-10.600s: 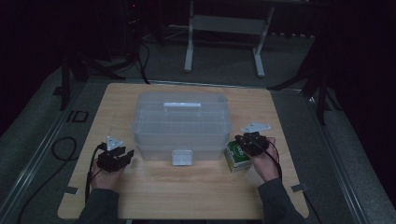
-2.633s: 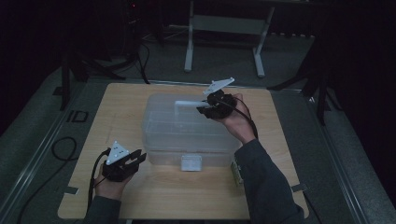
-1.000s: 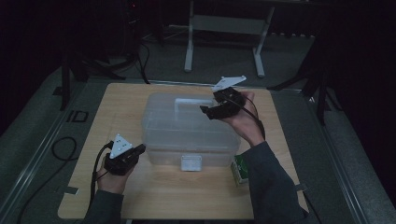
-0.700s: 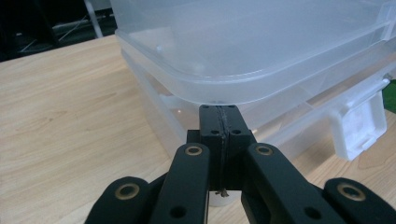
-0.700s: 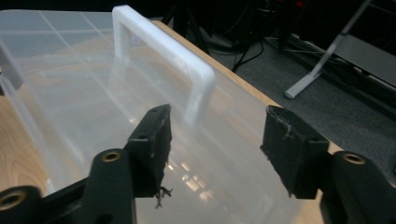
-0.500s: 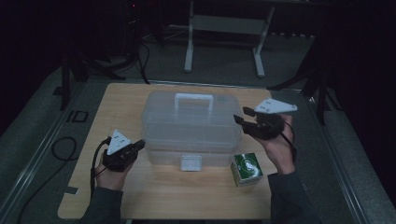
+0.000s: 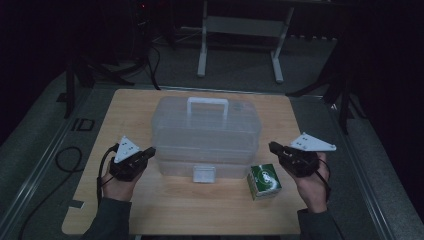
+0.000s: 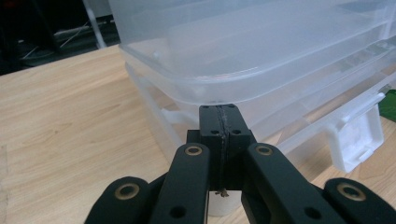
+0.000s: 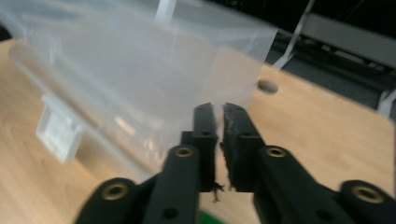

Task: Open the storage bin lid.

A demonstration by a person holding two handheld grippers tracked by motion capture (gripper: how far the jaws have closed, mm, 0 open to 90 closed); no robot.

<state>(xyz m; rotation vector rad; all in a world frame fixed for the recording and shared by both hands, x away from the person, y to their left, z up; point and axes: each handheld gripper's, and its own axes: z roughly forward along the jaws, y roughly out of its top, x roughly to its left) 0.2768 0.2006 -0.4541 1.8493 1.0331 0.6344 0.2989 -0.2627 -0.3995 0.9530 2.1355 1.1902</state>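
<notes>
A clear plastic storage box (image 7: 207, 132) with a white handle (image 7: 207, 102) and a white latch (image 7: 204, 174) stands mid-table, lid down. My left gripper (image 7: 150, 150) is shut and empty, its tips right at the box's left front corner (image 8: 219, 109). My right gripper (image 7: 272, 146) hovers just off the box's right end (image 9: 215, 106). Its jaws have just been closing and stand together with nothing between them. A small green carton (image 7: 264, 181) sits on the table by the box's right front corner, below and left of the right gripper.
The wooden table (image 7: 150, 210) has bare room in front of the box and on both sides. A round hole (image 9: 267, 86) lies in the tabletop beyond the box. Metal stand legs (image 7: 202, 50) and cables are on the floor behind the table.
My right gripper came off the top of the box, swung right and down to the box's right end, and its jaws closed. The left gripper has stayed put.
</notes>
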